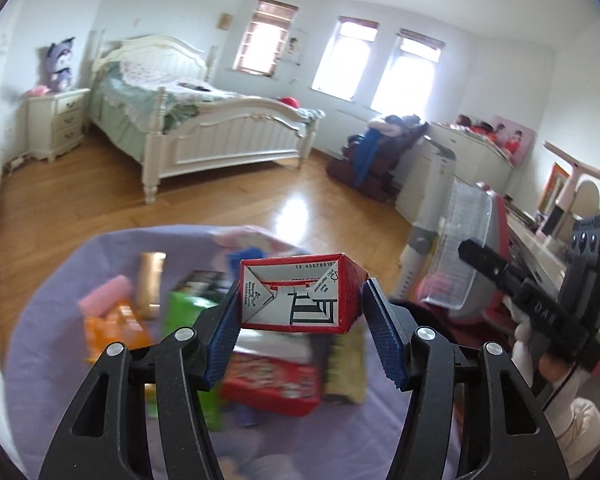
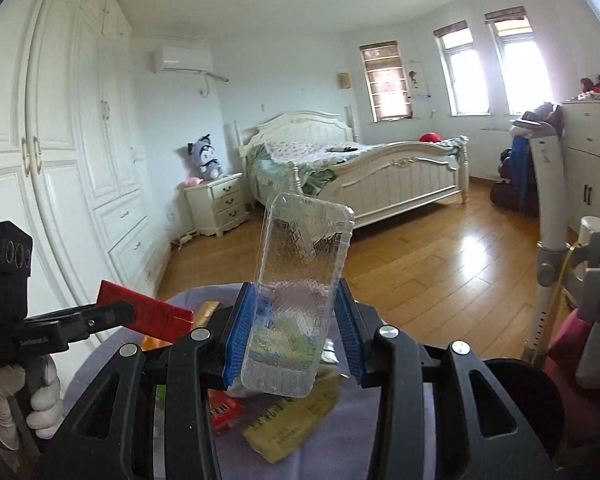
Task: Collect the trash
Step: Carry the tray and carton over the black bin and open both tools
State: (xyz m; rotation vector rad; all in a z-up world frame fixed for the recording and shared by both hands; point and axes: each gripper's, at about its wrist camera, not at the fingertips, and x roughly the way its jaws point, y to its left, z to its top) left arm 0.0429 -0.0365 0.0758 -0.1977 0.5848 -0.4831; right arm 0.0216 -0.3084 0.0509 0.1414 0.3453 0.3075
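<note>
My left gripper (image 1: pixel 300 320) is shut on a red and white carton (image 1: pixel 296 294) and holds it above a purple cloth (image 1: pixel 60 320) strewn with trash. The carton also shows in the right wrist view (image 2: pixel 148 312) at the left. My right gripper (image 2: pixel 296 328) is shut on a clear plastic tray (image 2: pixel 296 280) standing upright between the blue pads. That tray shows in the left wrist view (image 1: pixel 460 248) at the right, held by the other gripper (image 1: pixel 500 276).
On the cloth lie a pink bar (image 1: pixel 106 294), an orange packet (image 1: pixel 116 332), a green box (image 1: pixel 188 312), a red box (image 1: pixel 272 384) and a yellow packet (image 2: pixel 292 420). A bed (image 1: pixel 204 120), nightstand (image 1: pixel 56 124), wardrobe (image 2: pixel 60 160) and desk (image 1: pixel 540 248) surround the wood floor.
</note>
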